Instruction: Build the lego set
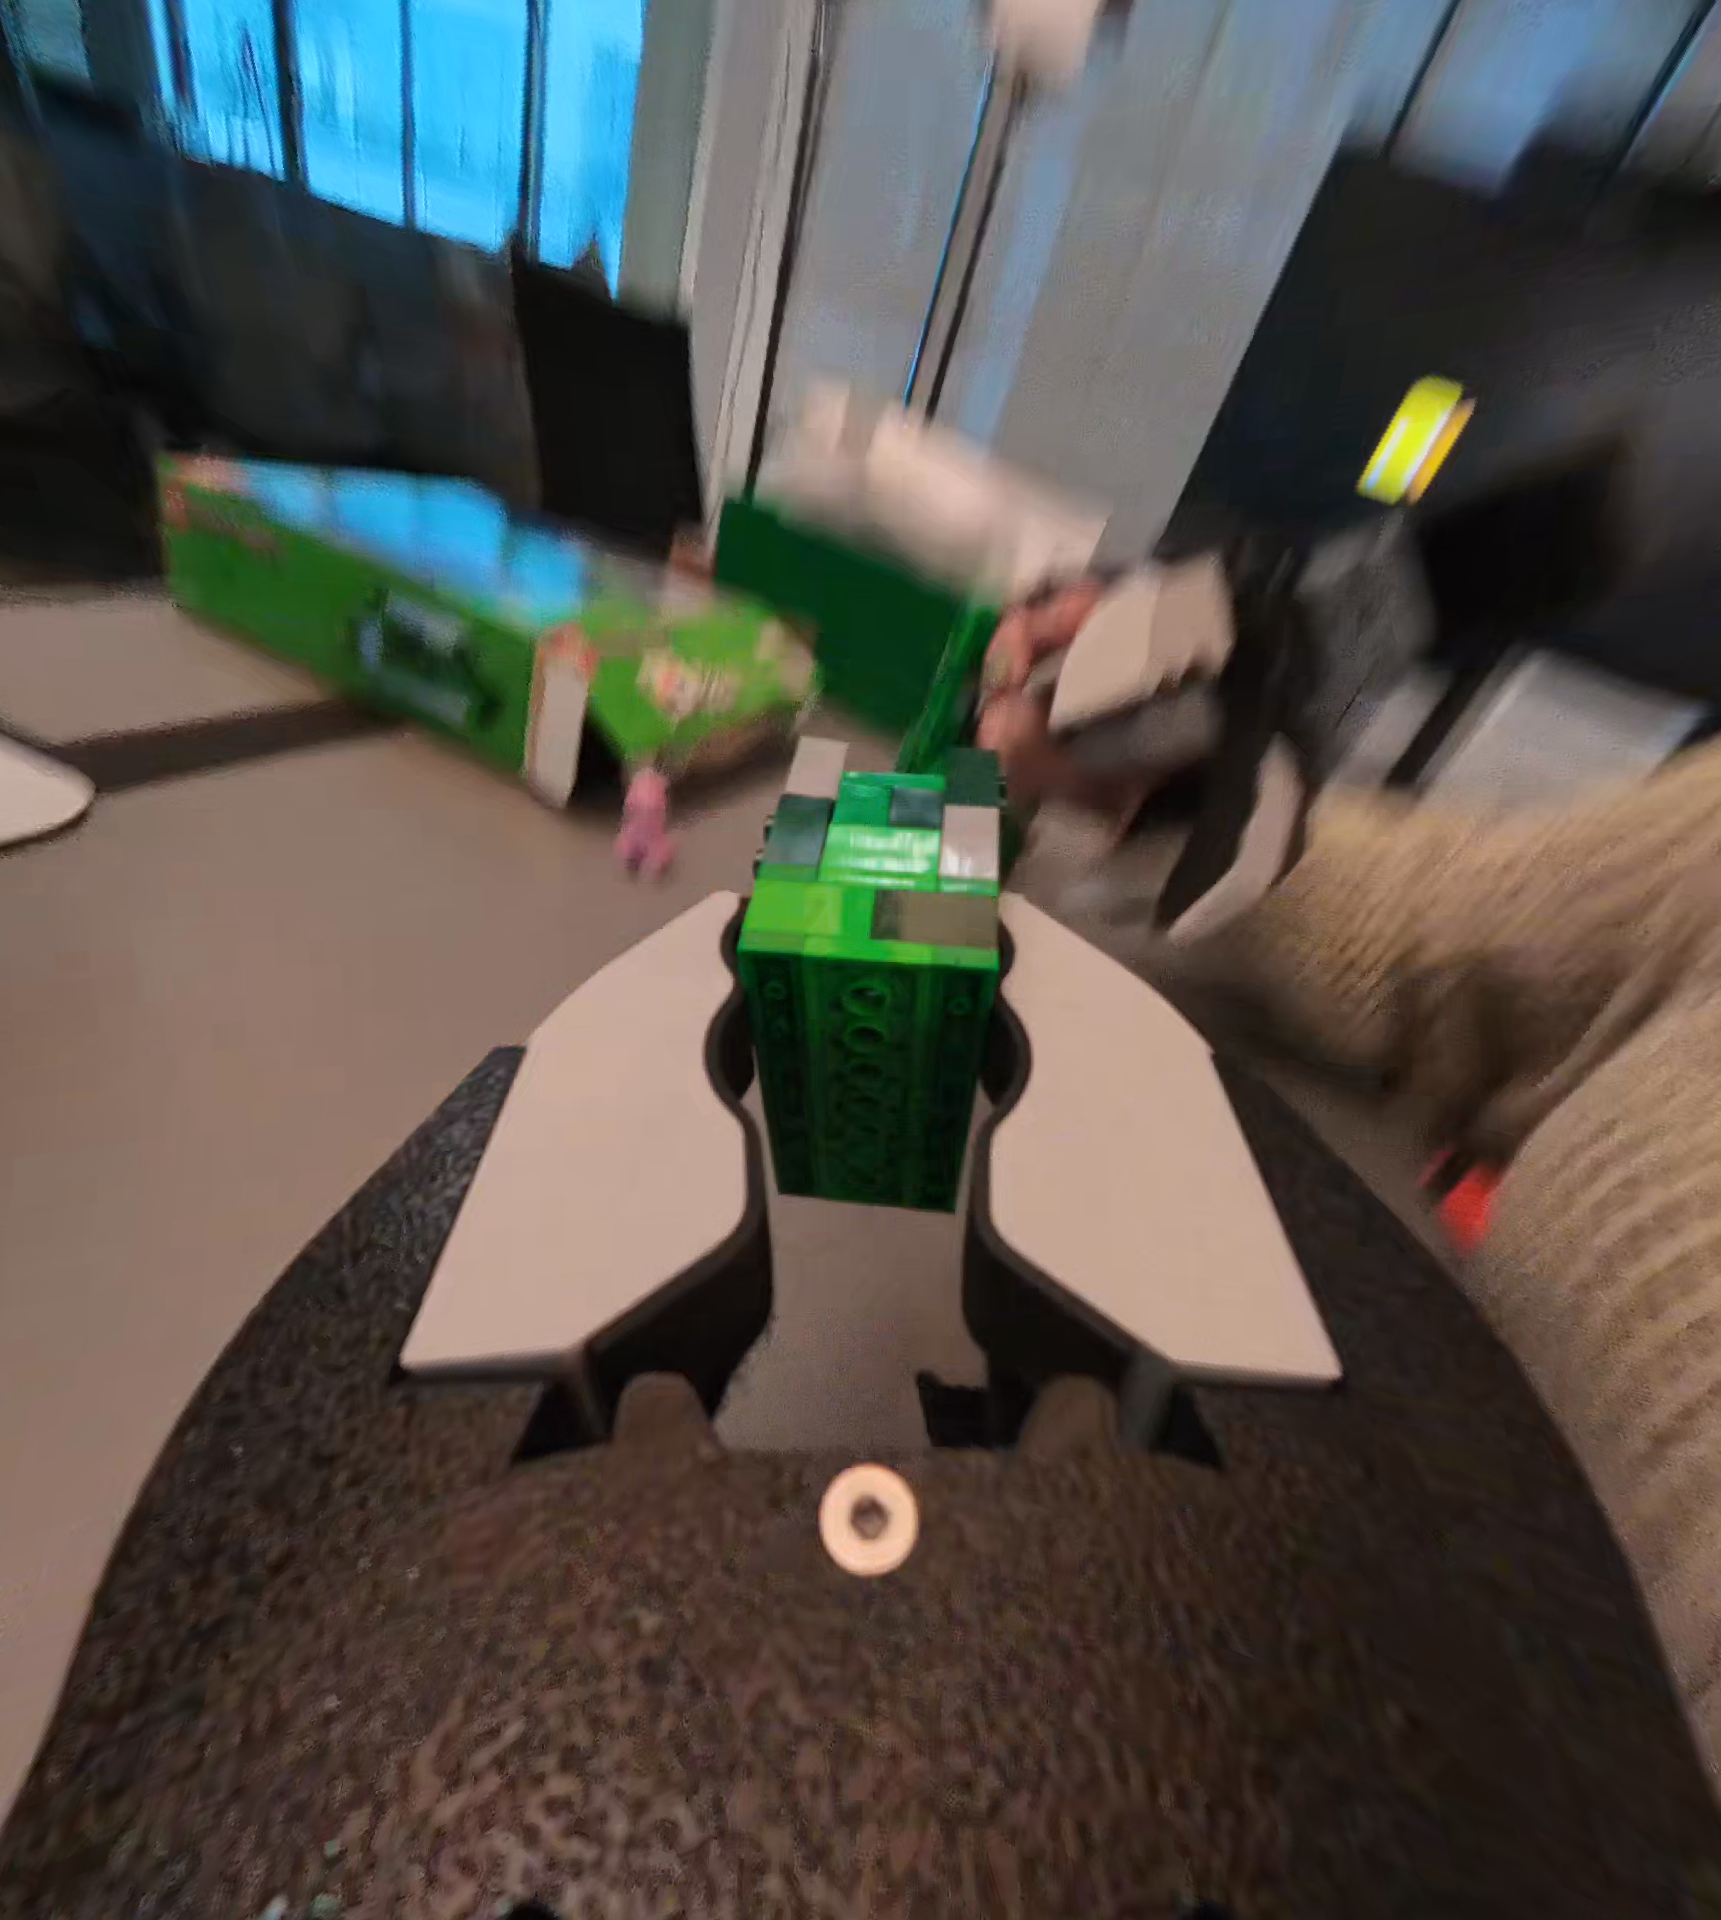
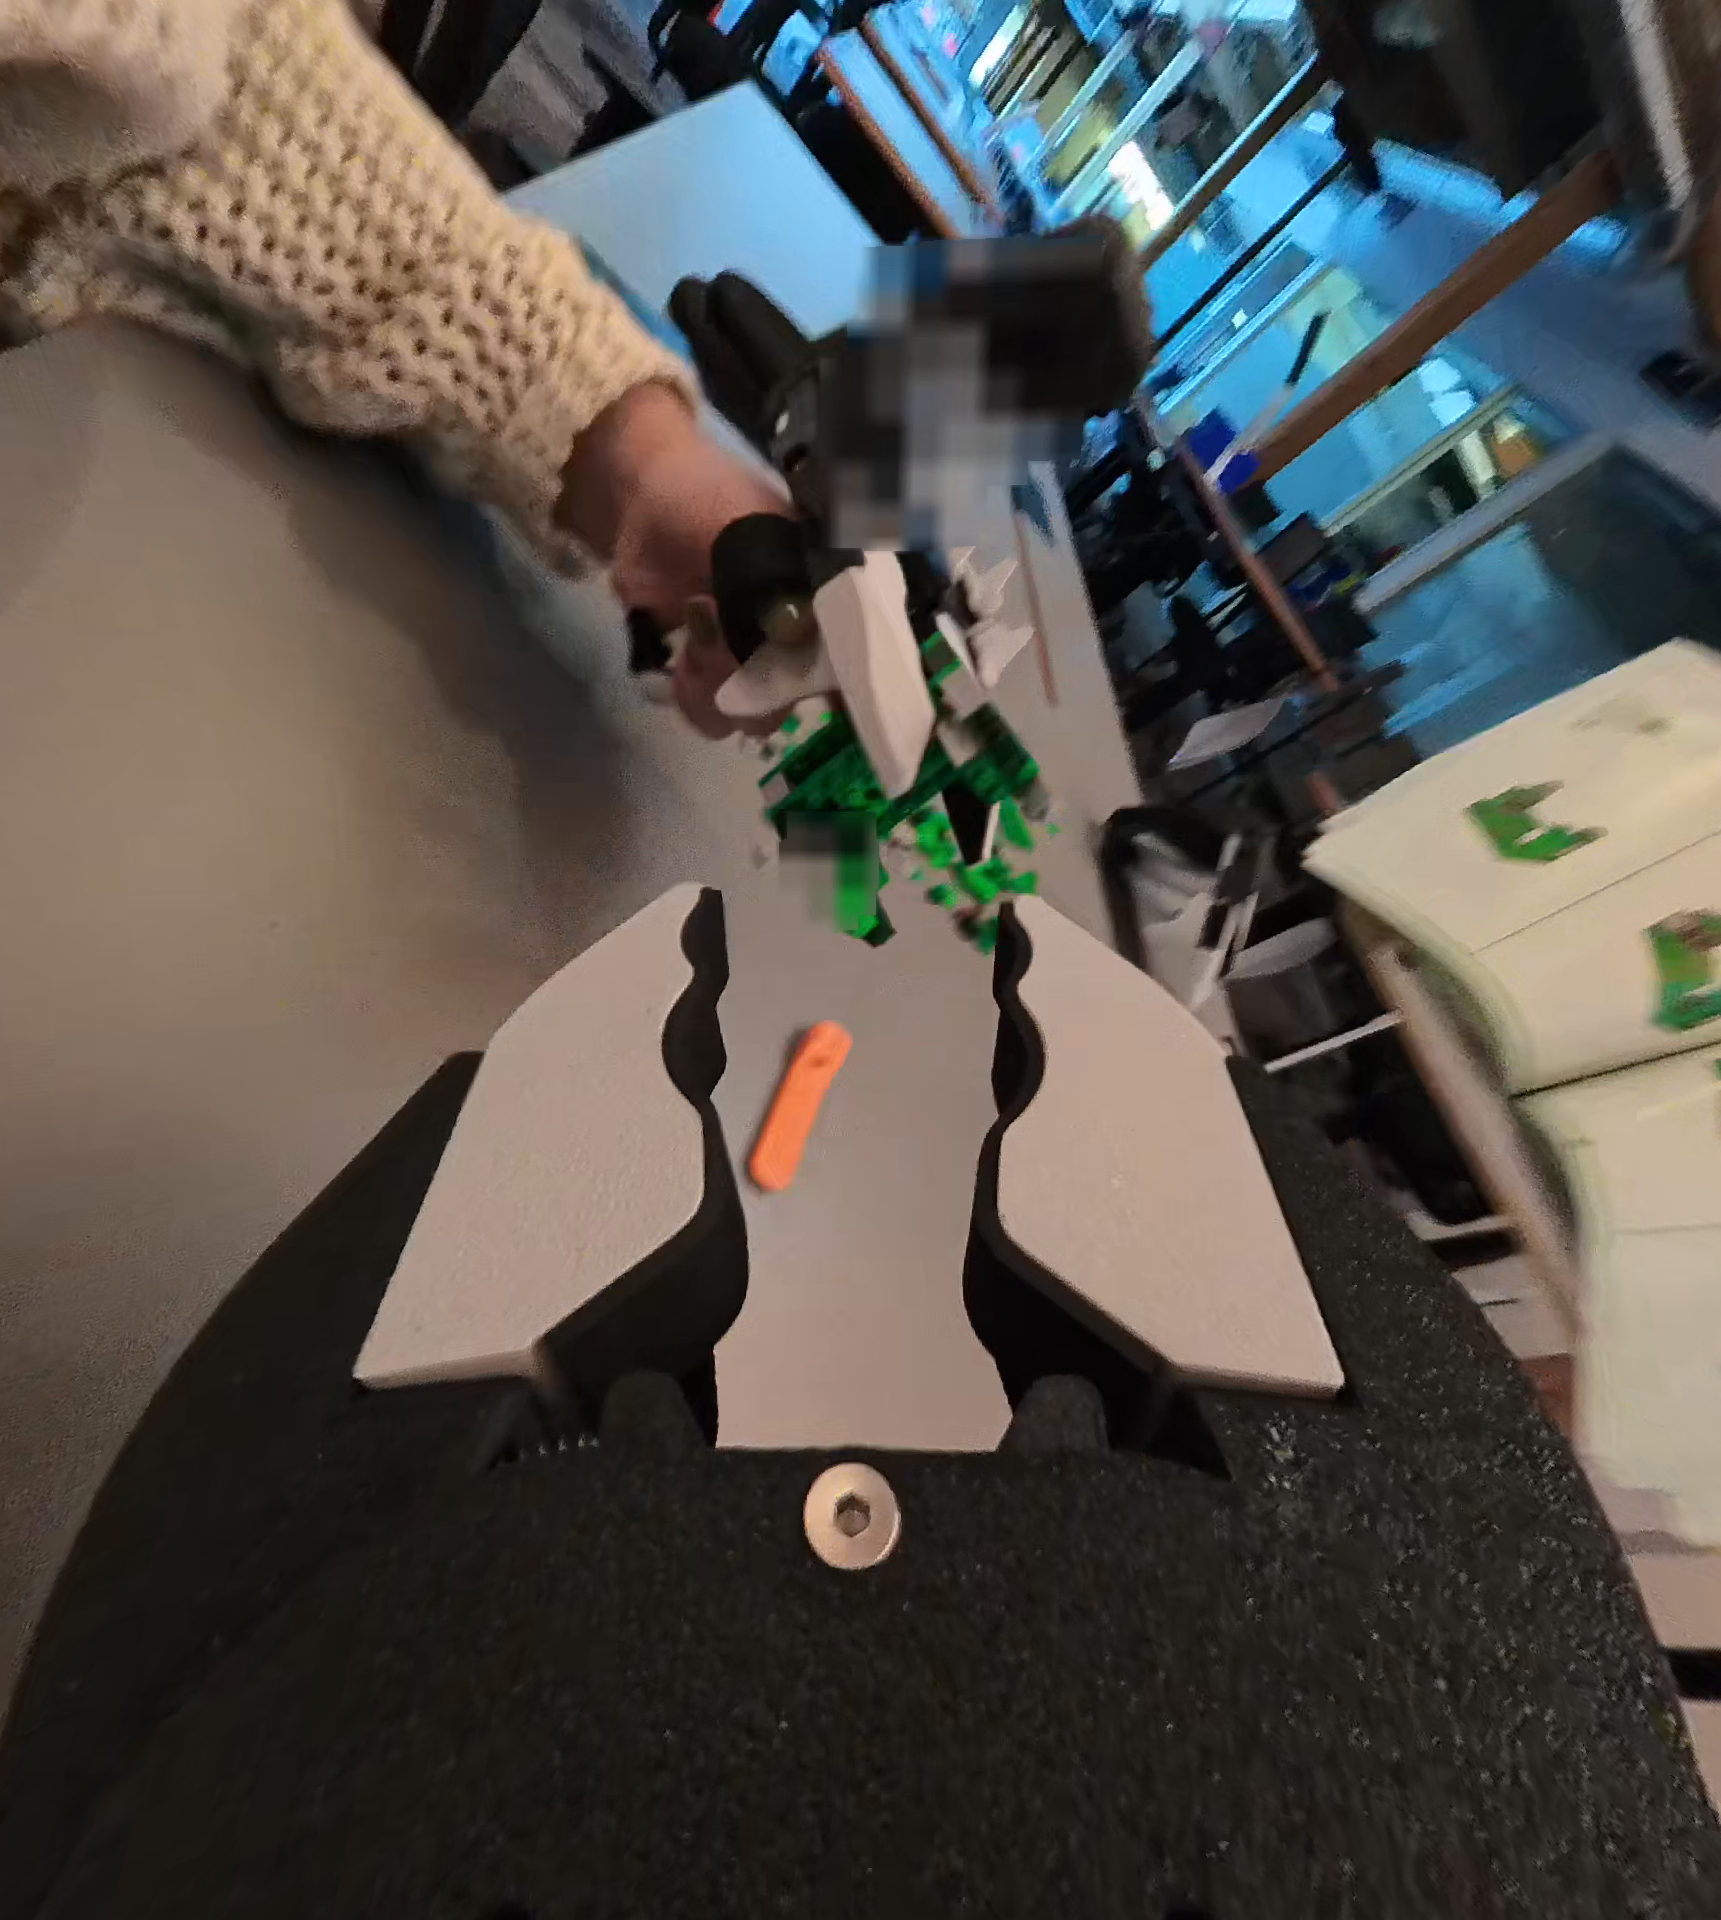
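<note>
My left gripper (image 1: pixel 868 940) is shut on a green lego block build (image 1: pixel 871 997) with dark green and grey tiles on top, held above the grey table (image 1: pixel 212 987). My right gripper (image 2: pixel 861 925) is open and empty over the table; an orange brick separator (image 2: pixel 800 1103) lies on the table between its fingers. In the right wrist view the left gripper (image 2: pixel 877 675) shows farther off, held by a hand in a cream knit sleeve (image 2: pixel 316 239), with the green build (image 2: pixel 835 790) in it above several loose green pieces (image 2: pixel 981 883).
The green lego box (image 1: pixel 482 623) lies on the table at the back left, a small pink figure (image 1: pixel 648 831) beside it. The open instruction booklet (image 2: pixel 1614 1039) lies at the right. The right gripper and its hand show blurred (image 1: pixel 1126 665) behind the build. A green plate (image 1: pixel 835 603) stands behind.
</note>
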The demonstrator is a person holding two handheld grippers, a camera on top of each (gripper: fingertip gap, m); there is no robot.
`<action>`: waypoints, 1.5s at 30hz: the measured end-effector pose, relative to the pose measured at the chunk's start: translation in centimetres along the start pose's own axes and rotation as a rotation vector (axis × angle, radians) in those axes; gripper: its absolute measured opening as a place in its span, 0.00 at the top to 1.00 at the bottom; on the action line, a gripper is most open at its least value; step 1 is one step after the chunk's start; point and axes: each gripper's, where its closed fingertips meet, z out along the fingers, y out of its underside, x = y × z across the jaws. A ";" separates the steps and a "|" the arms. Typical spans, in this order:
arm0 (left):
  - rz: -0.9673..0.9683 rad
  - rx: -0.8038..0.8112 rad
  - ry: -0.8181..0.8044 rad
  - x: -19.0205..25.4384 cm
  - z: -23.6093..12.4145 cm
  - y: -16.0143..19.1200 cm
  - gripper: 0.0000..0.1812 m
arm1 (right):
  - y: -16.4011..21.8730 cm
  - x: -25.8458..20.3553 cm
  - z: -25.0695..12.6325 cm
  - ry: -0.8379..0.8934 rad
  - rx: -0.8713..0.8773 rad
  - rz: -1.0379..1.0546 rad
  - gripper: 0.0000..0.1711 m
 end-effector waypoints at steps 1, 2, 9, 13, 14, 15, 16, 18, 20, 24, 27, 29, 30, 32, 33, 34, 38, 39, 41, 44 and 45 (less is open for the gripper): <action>-0.107 0.141 0.053 0.6 -0.4 -2.5 0.78 | -1.2 1.3 -0.2 0.031 0.018 -0.025 0.71; -0.230 0.293 0.121 1.0 -1.1 -5.1 0.78 | -2.6 2.5 -0.3 0.066 0.047 -0.055 0.71; -0.800 0.882 0.466 1.0 -5.2 -11.8 0.78 | -10.5 7.1 2.5 0.238 0.118 -0.258 0.61; -0.852 0.944 0.510 1.2 -5.0 -11.9 0.78 | -10.1 7.0 5.2 0.252 -0.007 -0.342 0.54; -0.859 0.952 0.510 1.1 -5.0 -11.9 0.78 | -9.8 6.9 5.5 0.253 -0.018 -0.345 0.53; -0.866 0.951 0.507 1.1 -4.8 -11.8 0.78 | -9.7 6.8 5.7 0.249 -0.021 -0.343 0.53; -0.873 0.946 0.508 1.1 -4.7 -11.7 0.78 | -9.6 6.8 5.9 0.248 -0.024 -0.332 0.53; -0.884 0.939 0.533 1.3 -4.4 -11.6 0.78 | -9.2 7.1 6.2 0.266 -0.051 -0.330 0.53; -0.891 0.930 0.557 1.6 -4.2 -11.6 0.78 | -8.5 7.3 6.5 0.281 -0.091 -0.341 0.54; -0.901 0.908 0.585 2.0 -3.8 -11.5 0.78 | -7.9 7.7 6.8 0.302 -0.123 -0.329 0.59; -0.909 0.896 0.588 2.0 -3.6 -11.4 0.78 | -7.7 7.8 6.9 0.311 -0.137 -0.335 0.62; -0.920 0.895 0.595 1.9 -3.6 -11.3 0.78 | -7.7 7.9 6.8 0.324 -0.134 -0.337 0.66; -0.920 0.888 0.594 1.9 -3.5 -11.2 0.78 | -7.6 7.9 6.8 0.319 -0.140 -0.333 0.66; -0.887 0.886 0.545 1.9 -3.4 -11.0 0.78 | -7.3 7.9 6.7 0.310 -0.162 -0.320 0.67; -0.858 0.886 0.505 1.8 -3.5 -10.9 0.76 | -7.1 8.0 6.6 0.306 -0.167 -0.319 0.67; -0.828 0.883 0.454 1.6 -3.7 -10.7 0.70 | -6.7 8.1 6.5 0.301 -0.180 -0.318 0.67; -0.480 0.764 0.038 0.4 -5.2 -8.4 0.66 | -4.9 8.4 5.6 0.254 -0.263 -0.285 0.67; -0.330 0.716 -0.074 0.6 -5.7 -8.1 0.66 | -4.4 8.5 5.4 0.244 -0.288 -0.281 0.67; 0.081 0.528 -0.316 1.5 -5.8 -7.7 0.65 | -3.5 8.2 5.2 0.208 -0.331 -0.287 0.67; 0.725 0.185 -0.513 3.6 -4.3 -7.6 0.64 | -2.8 7.4 5.2 0.159 -0.373 -0.298 0.67; 0.901 0.094 -0.538 4.2 -3.6 -7.6 0.63 | -2.8 7.1 5.3 0.138 -0.380 -0.299 0.67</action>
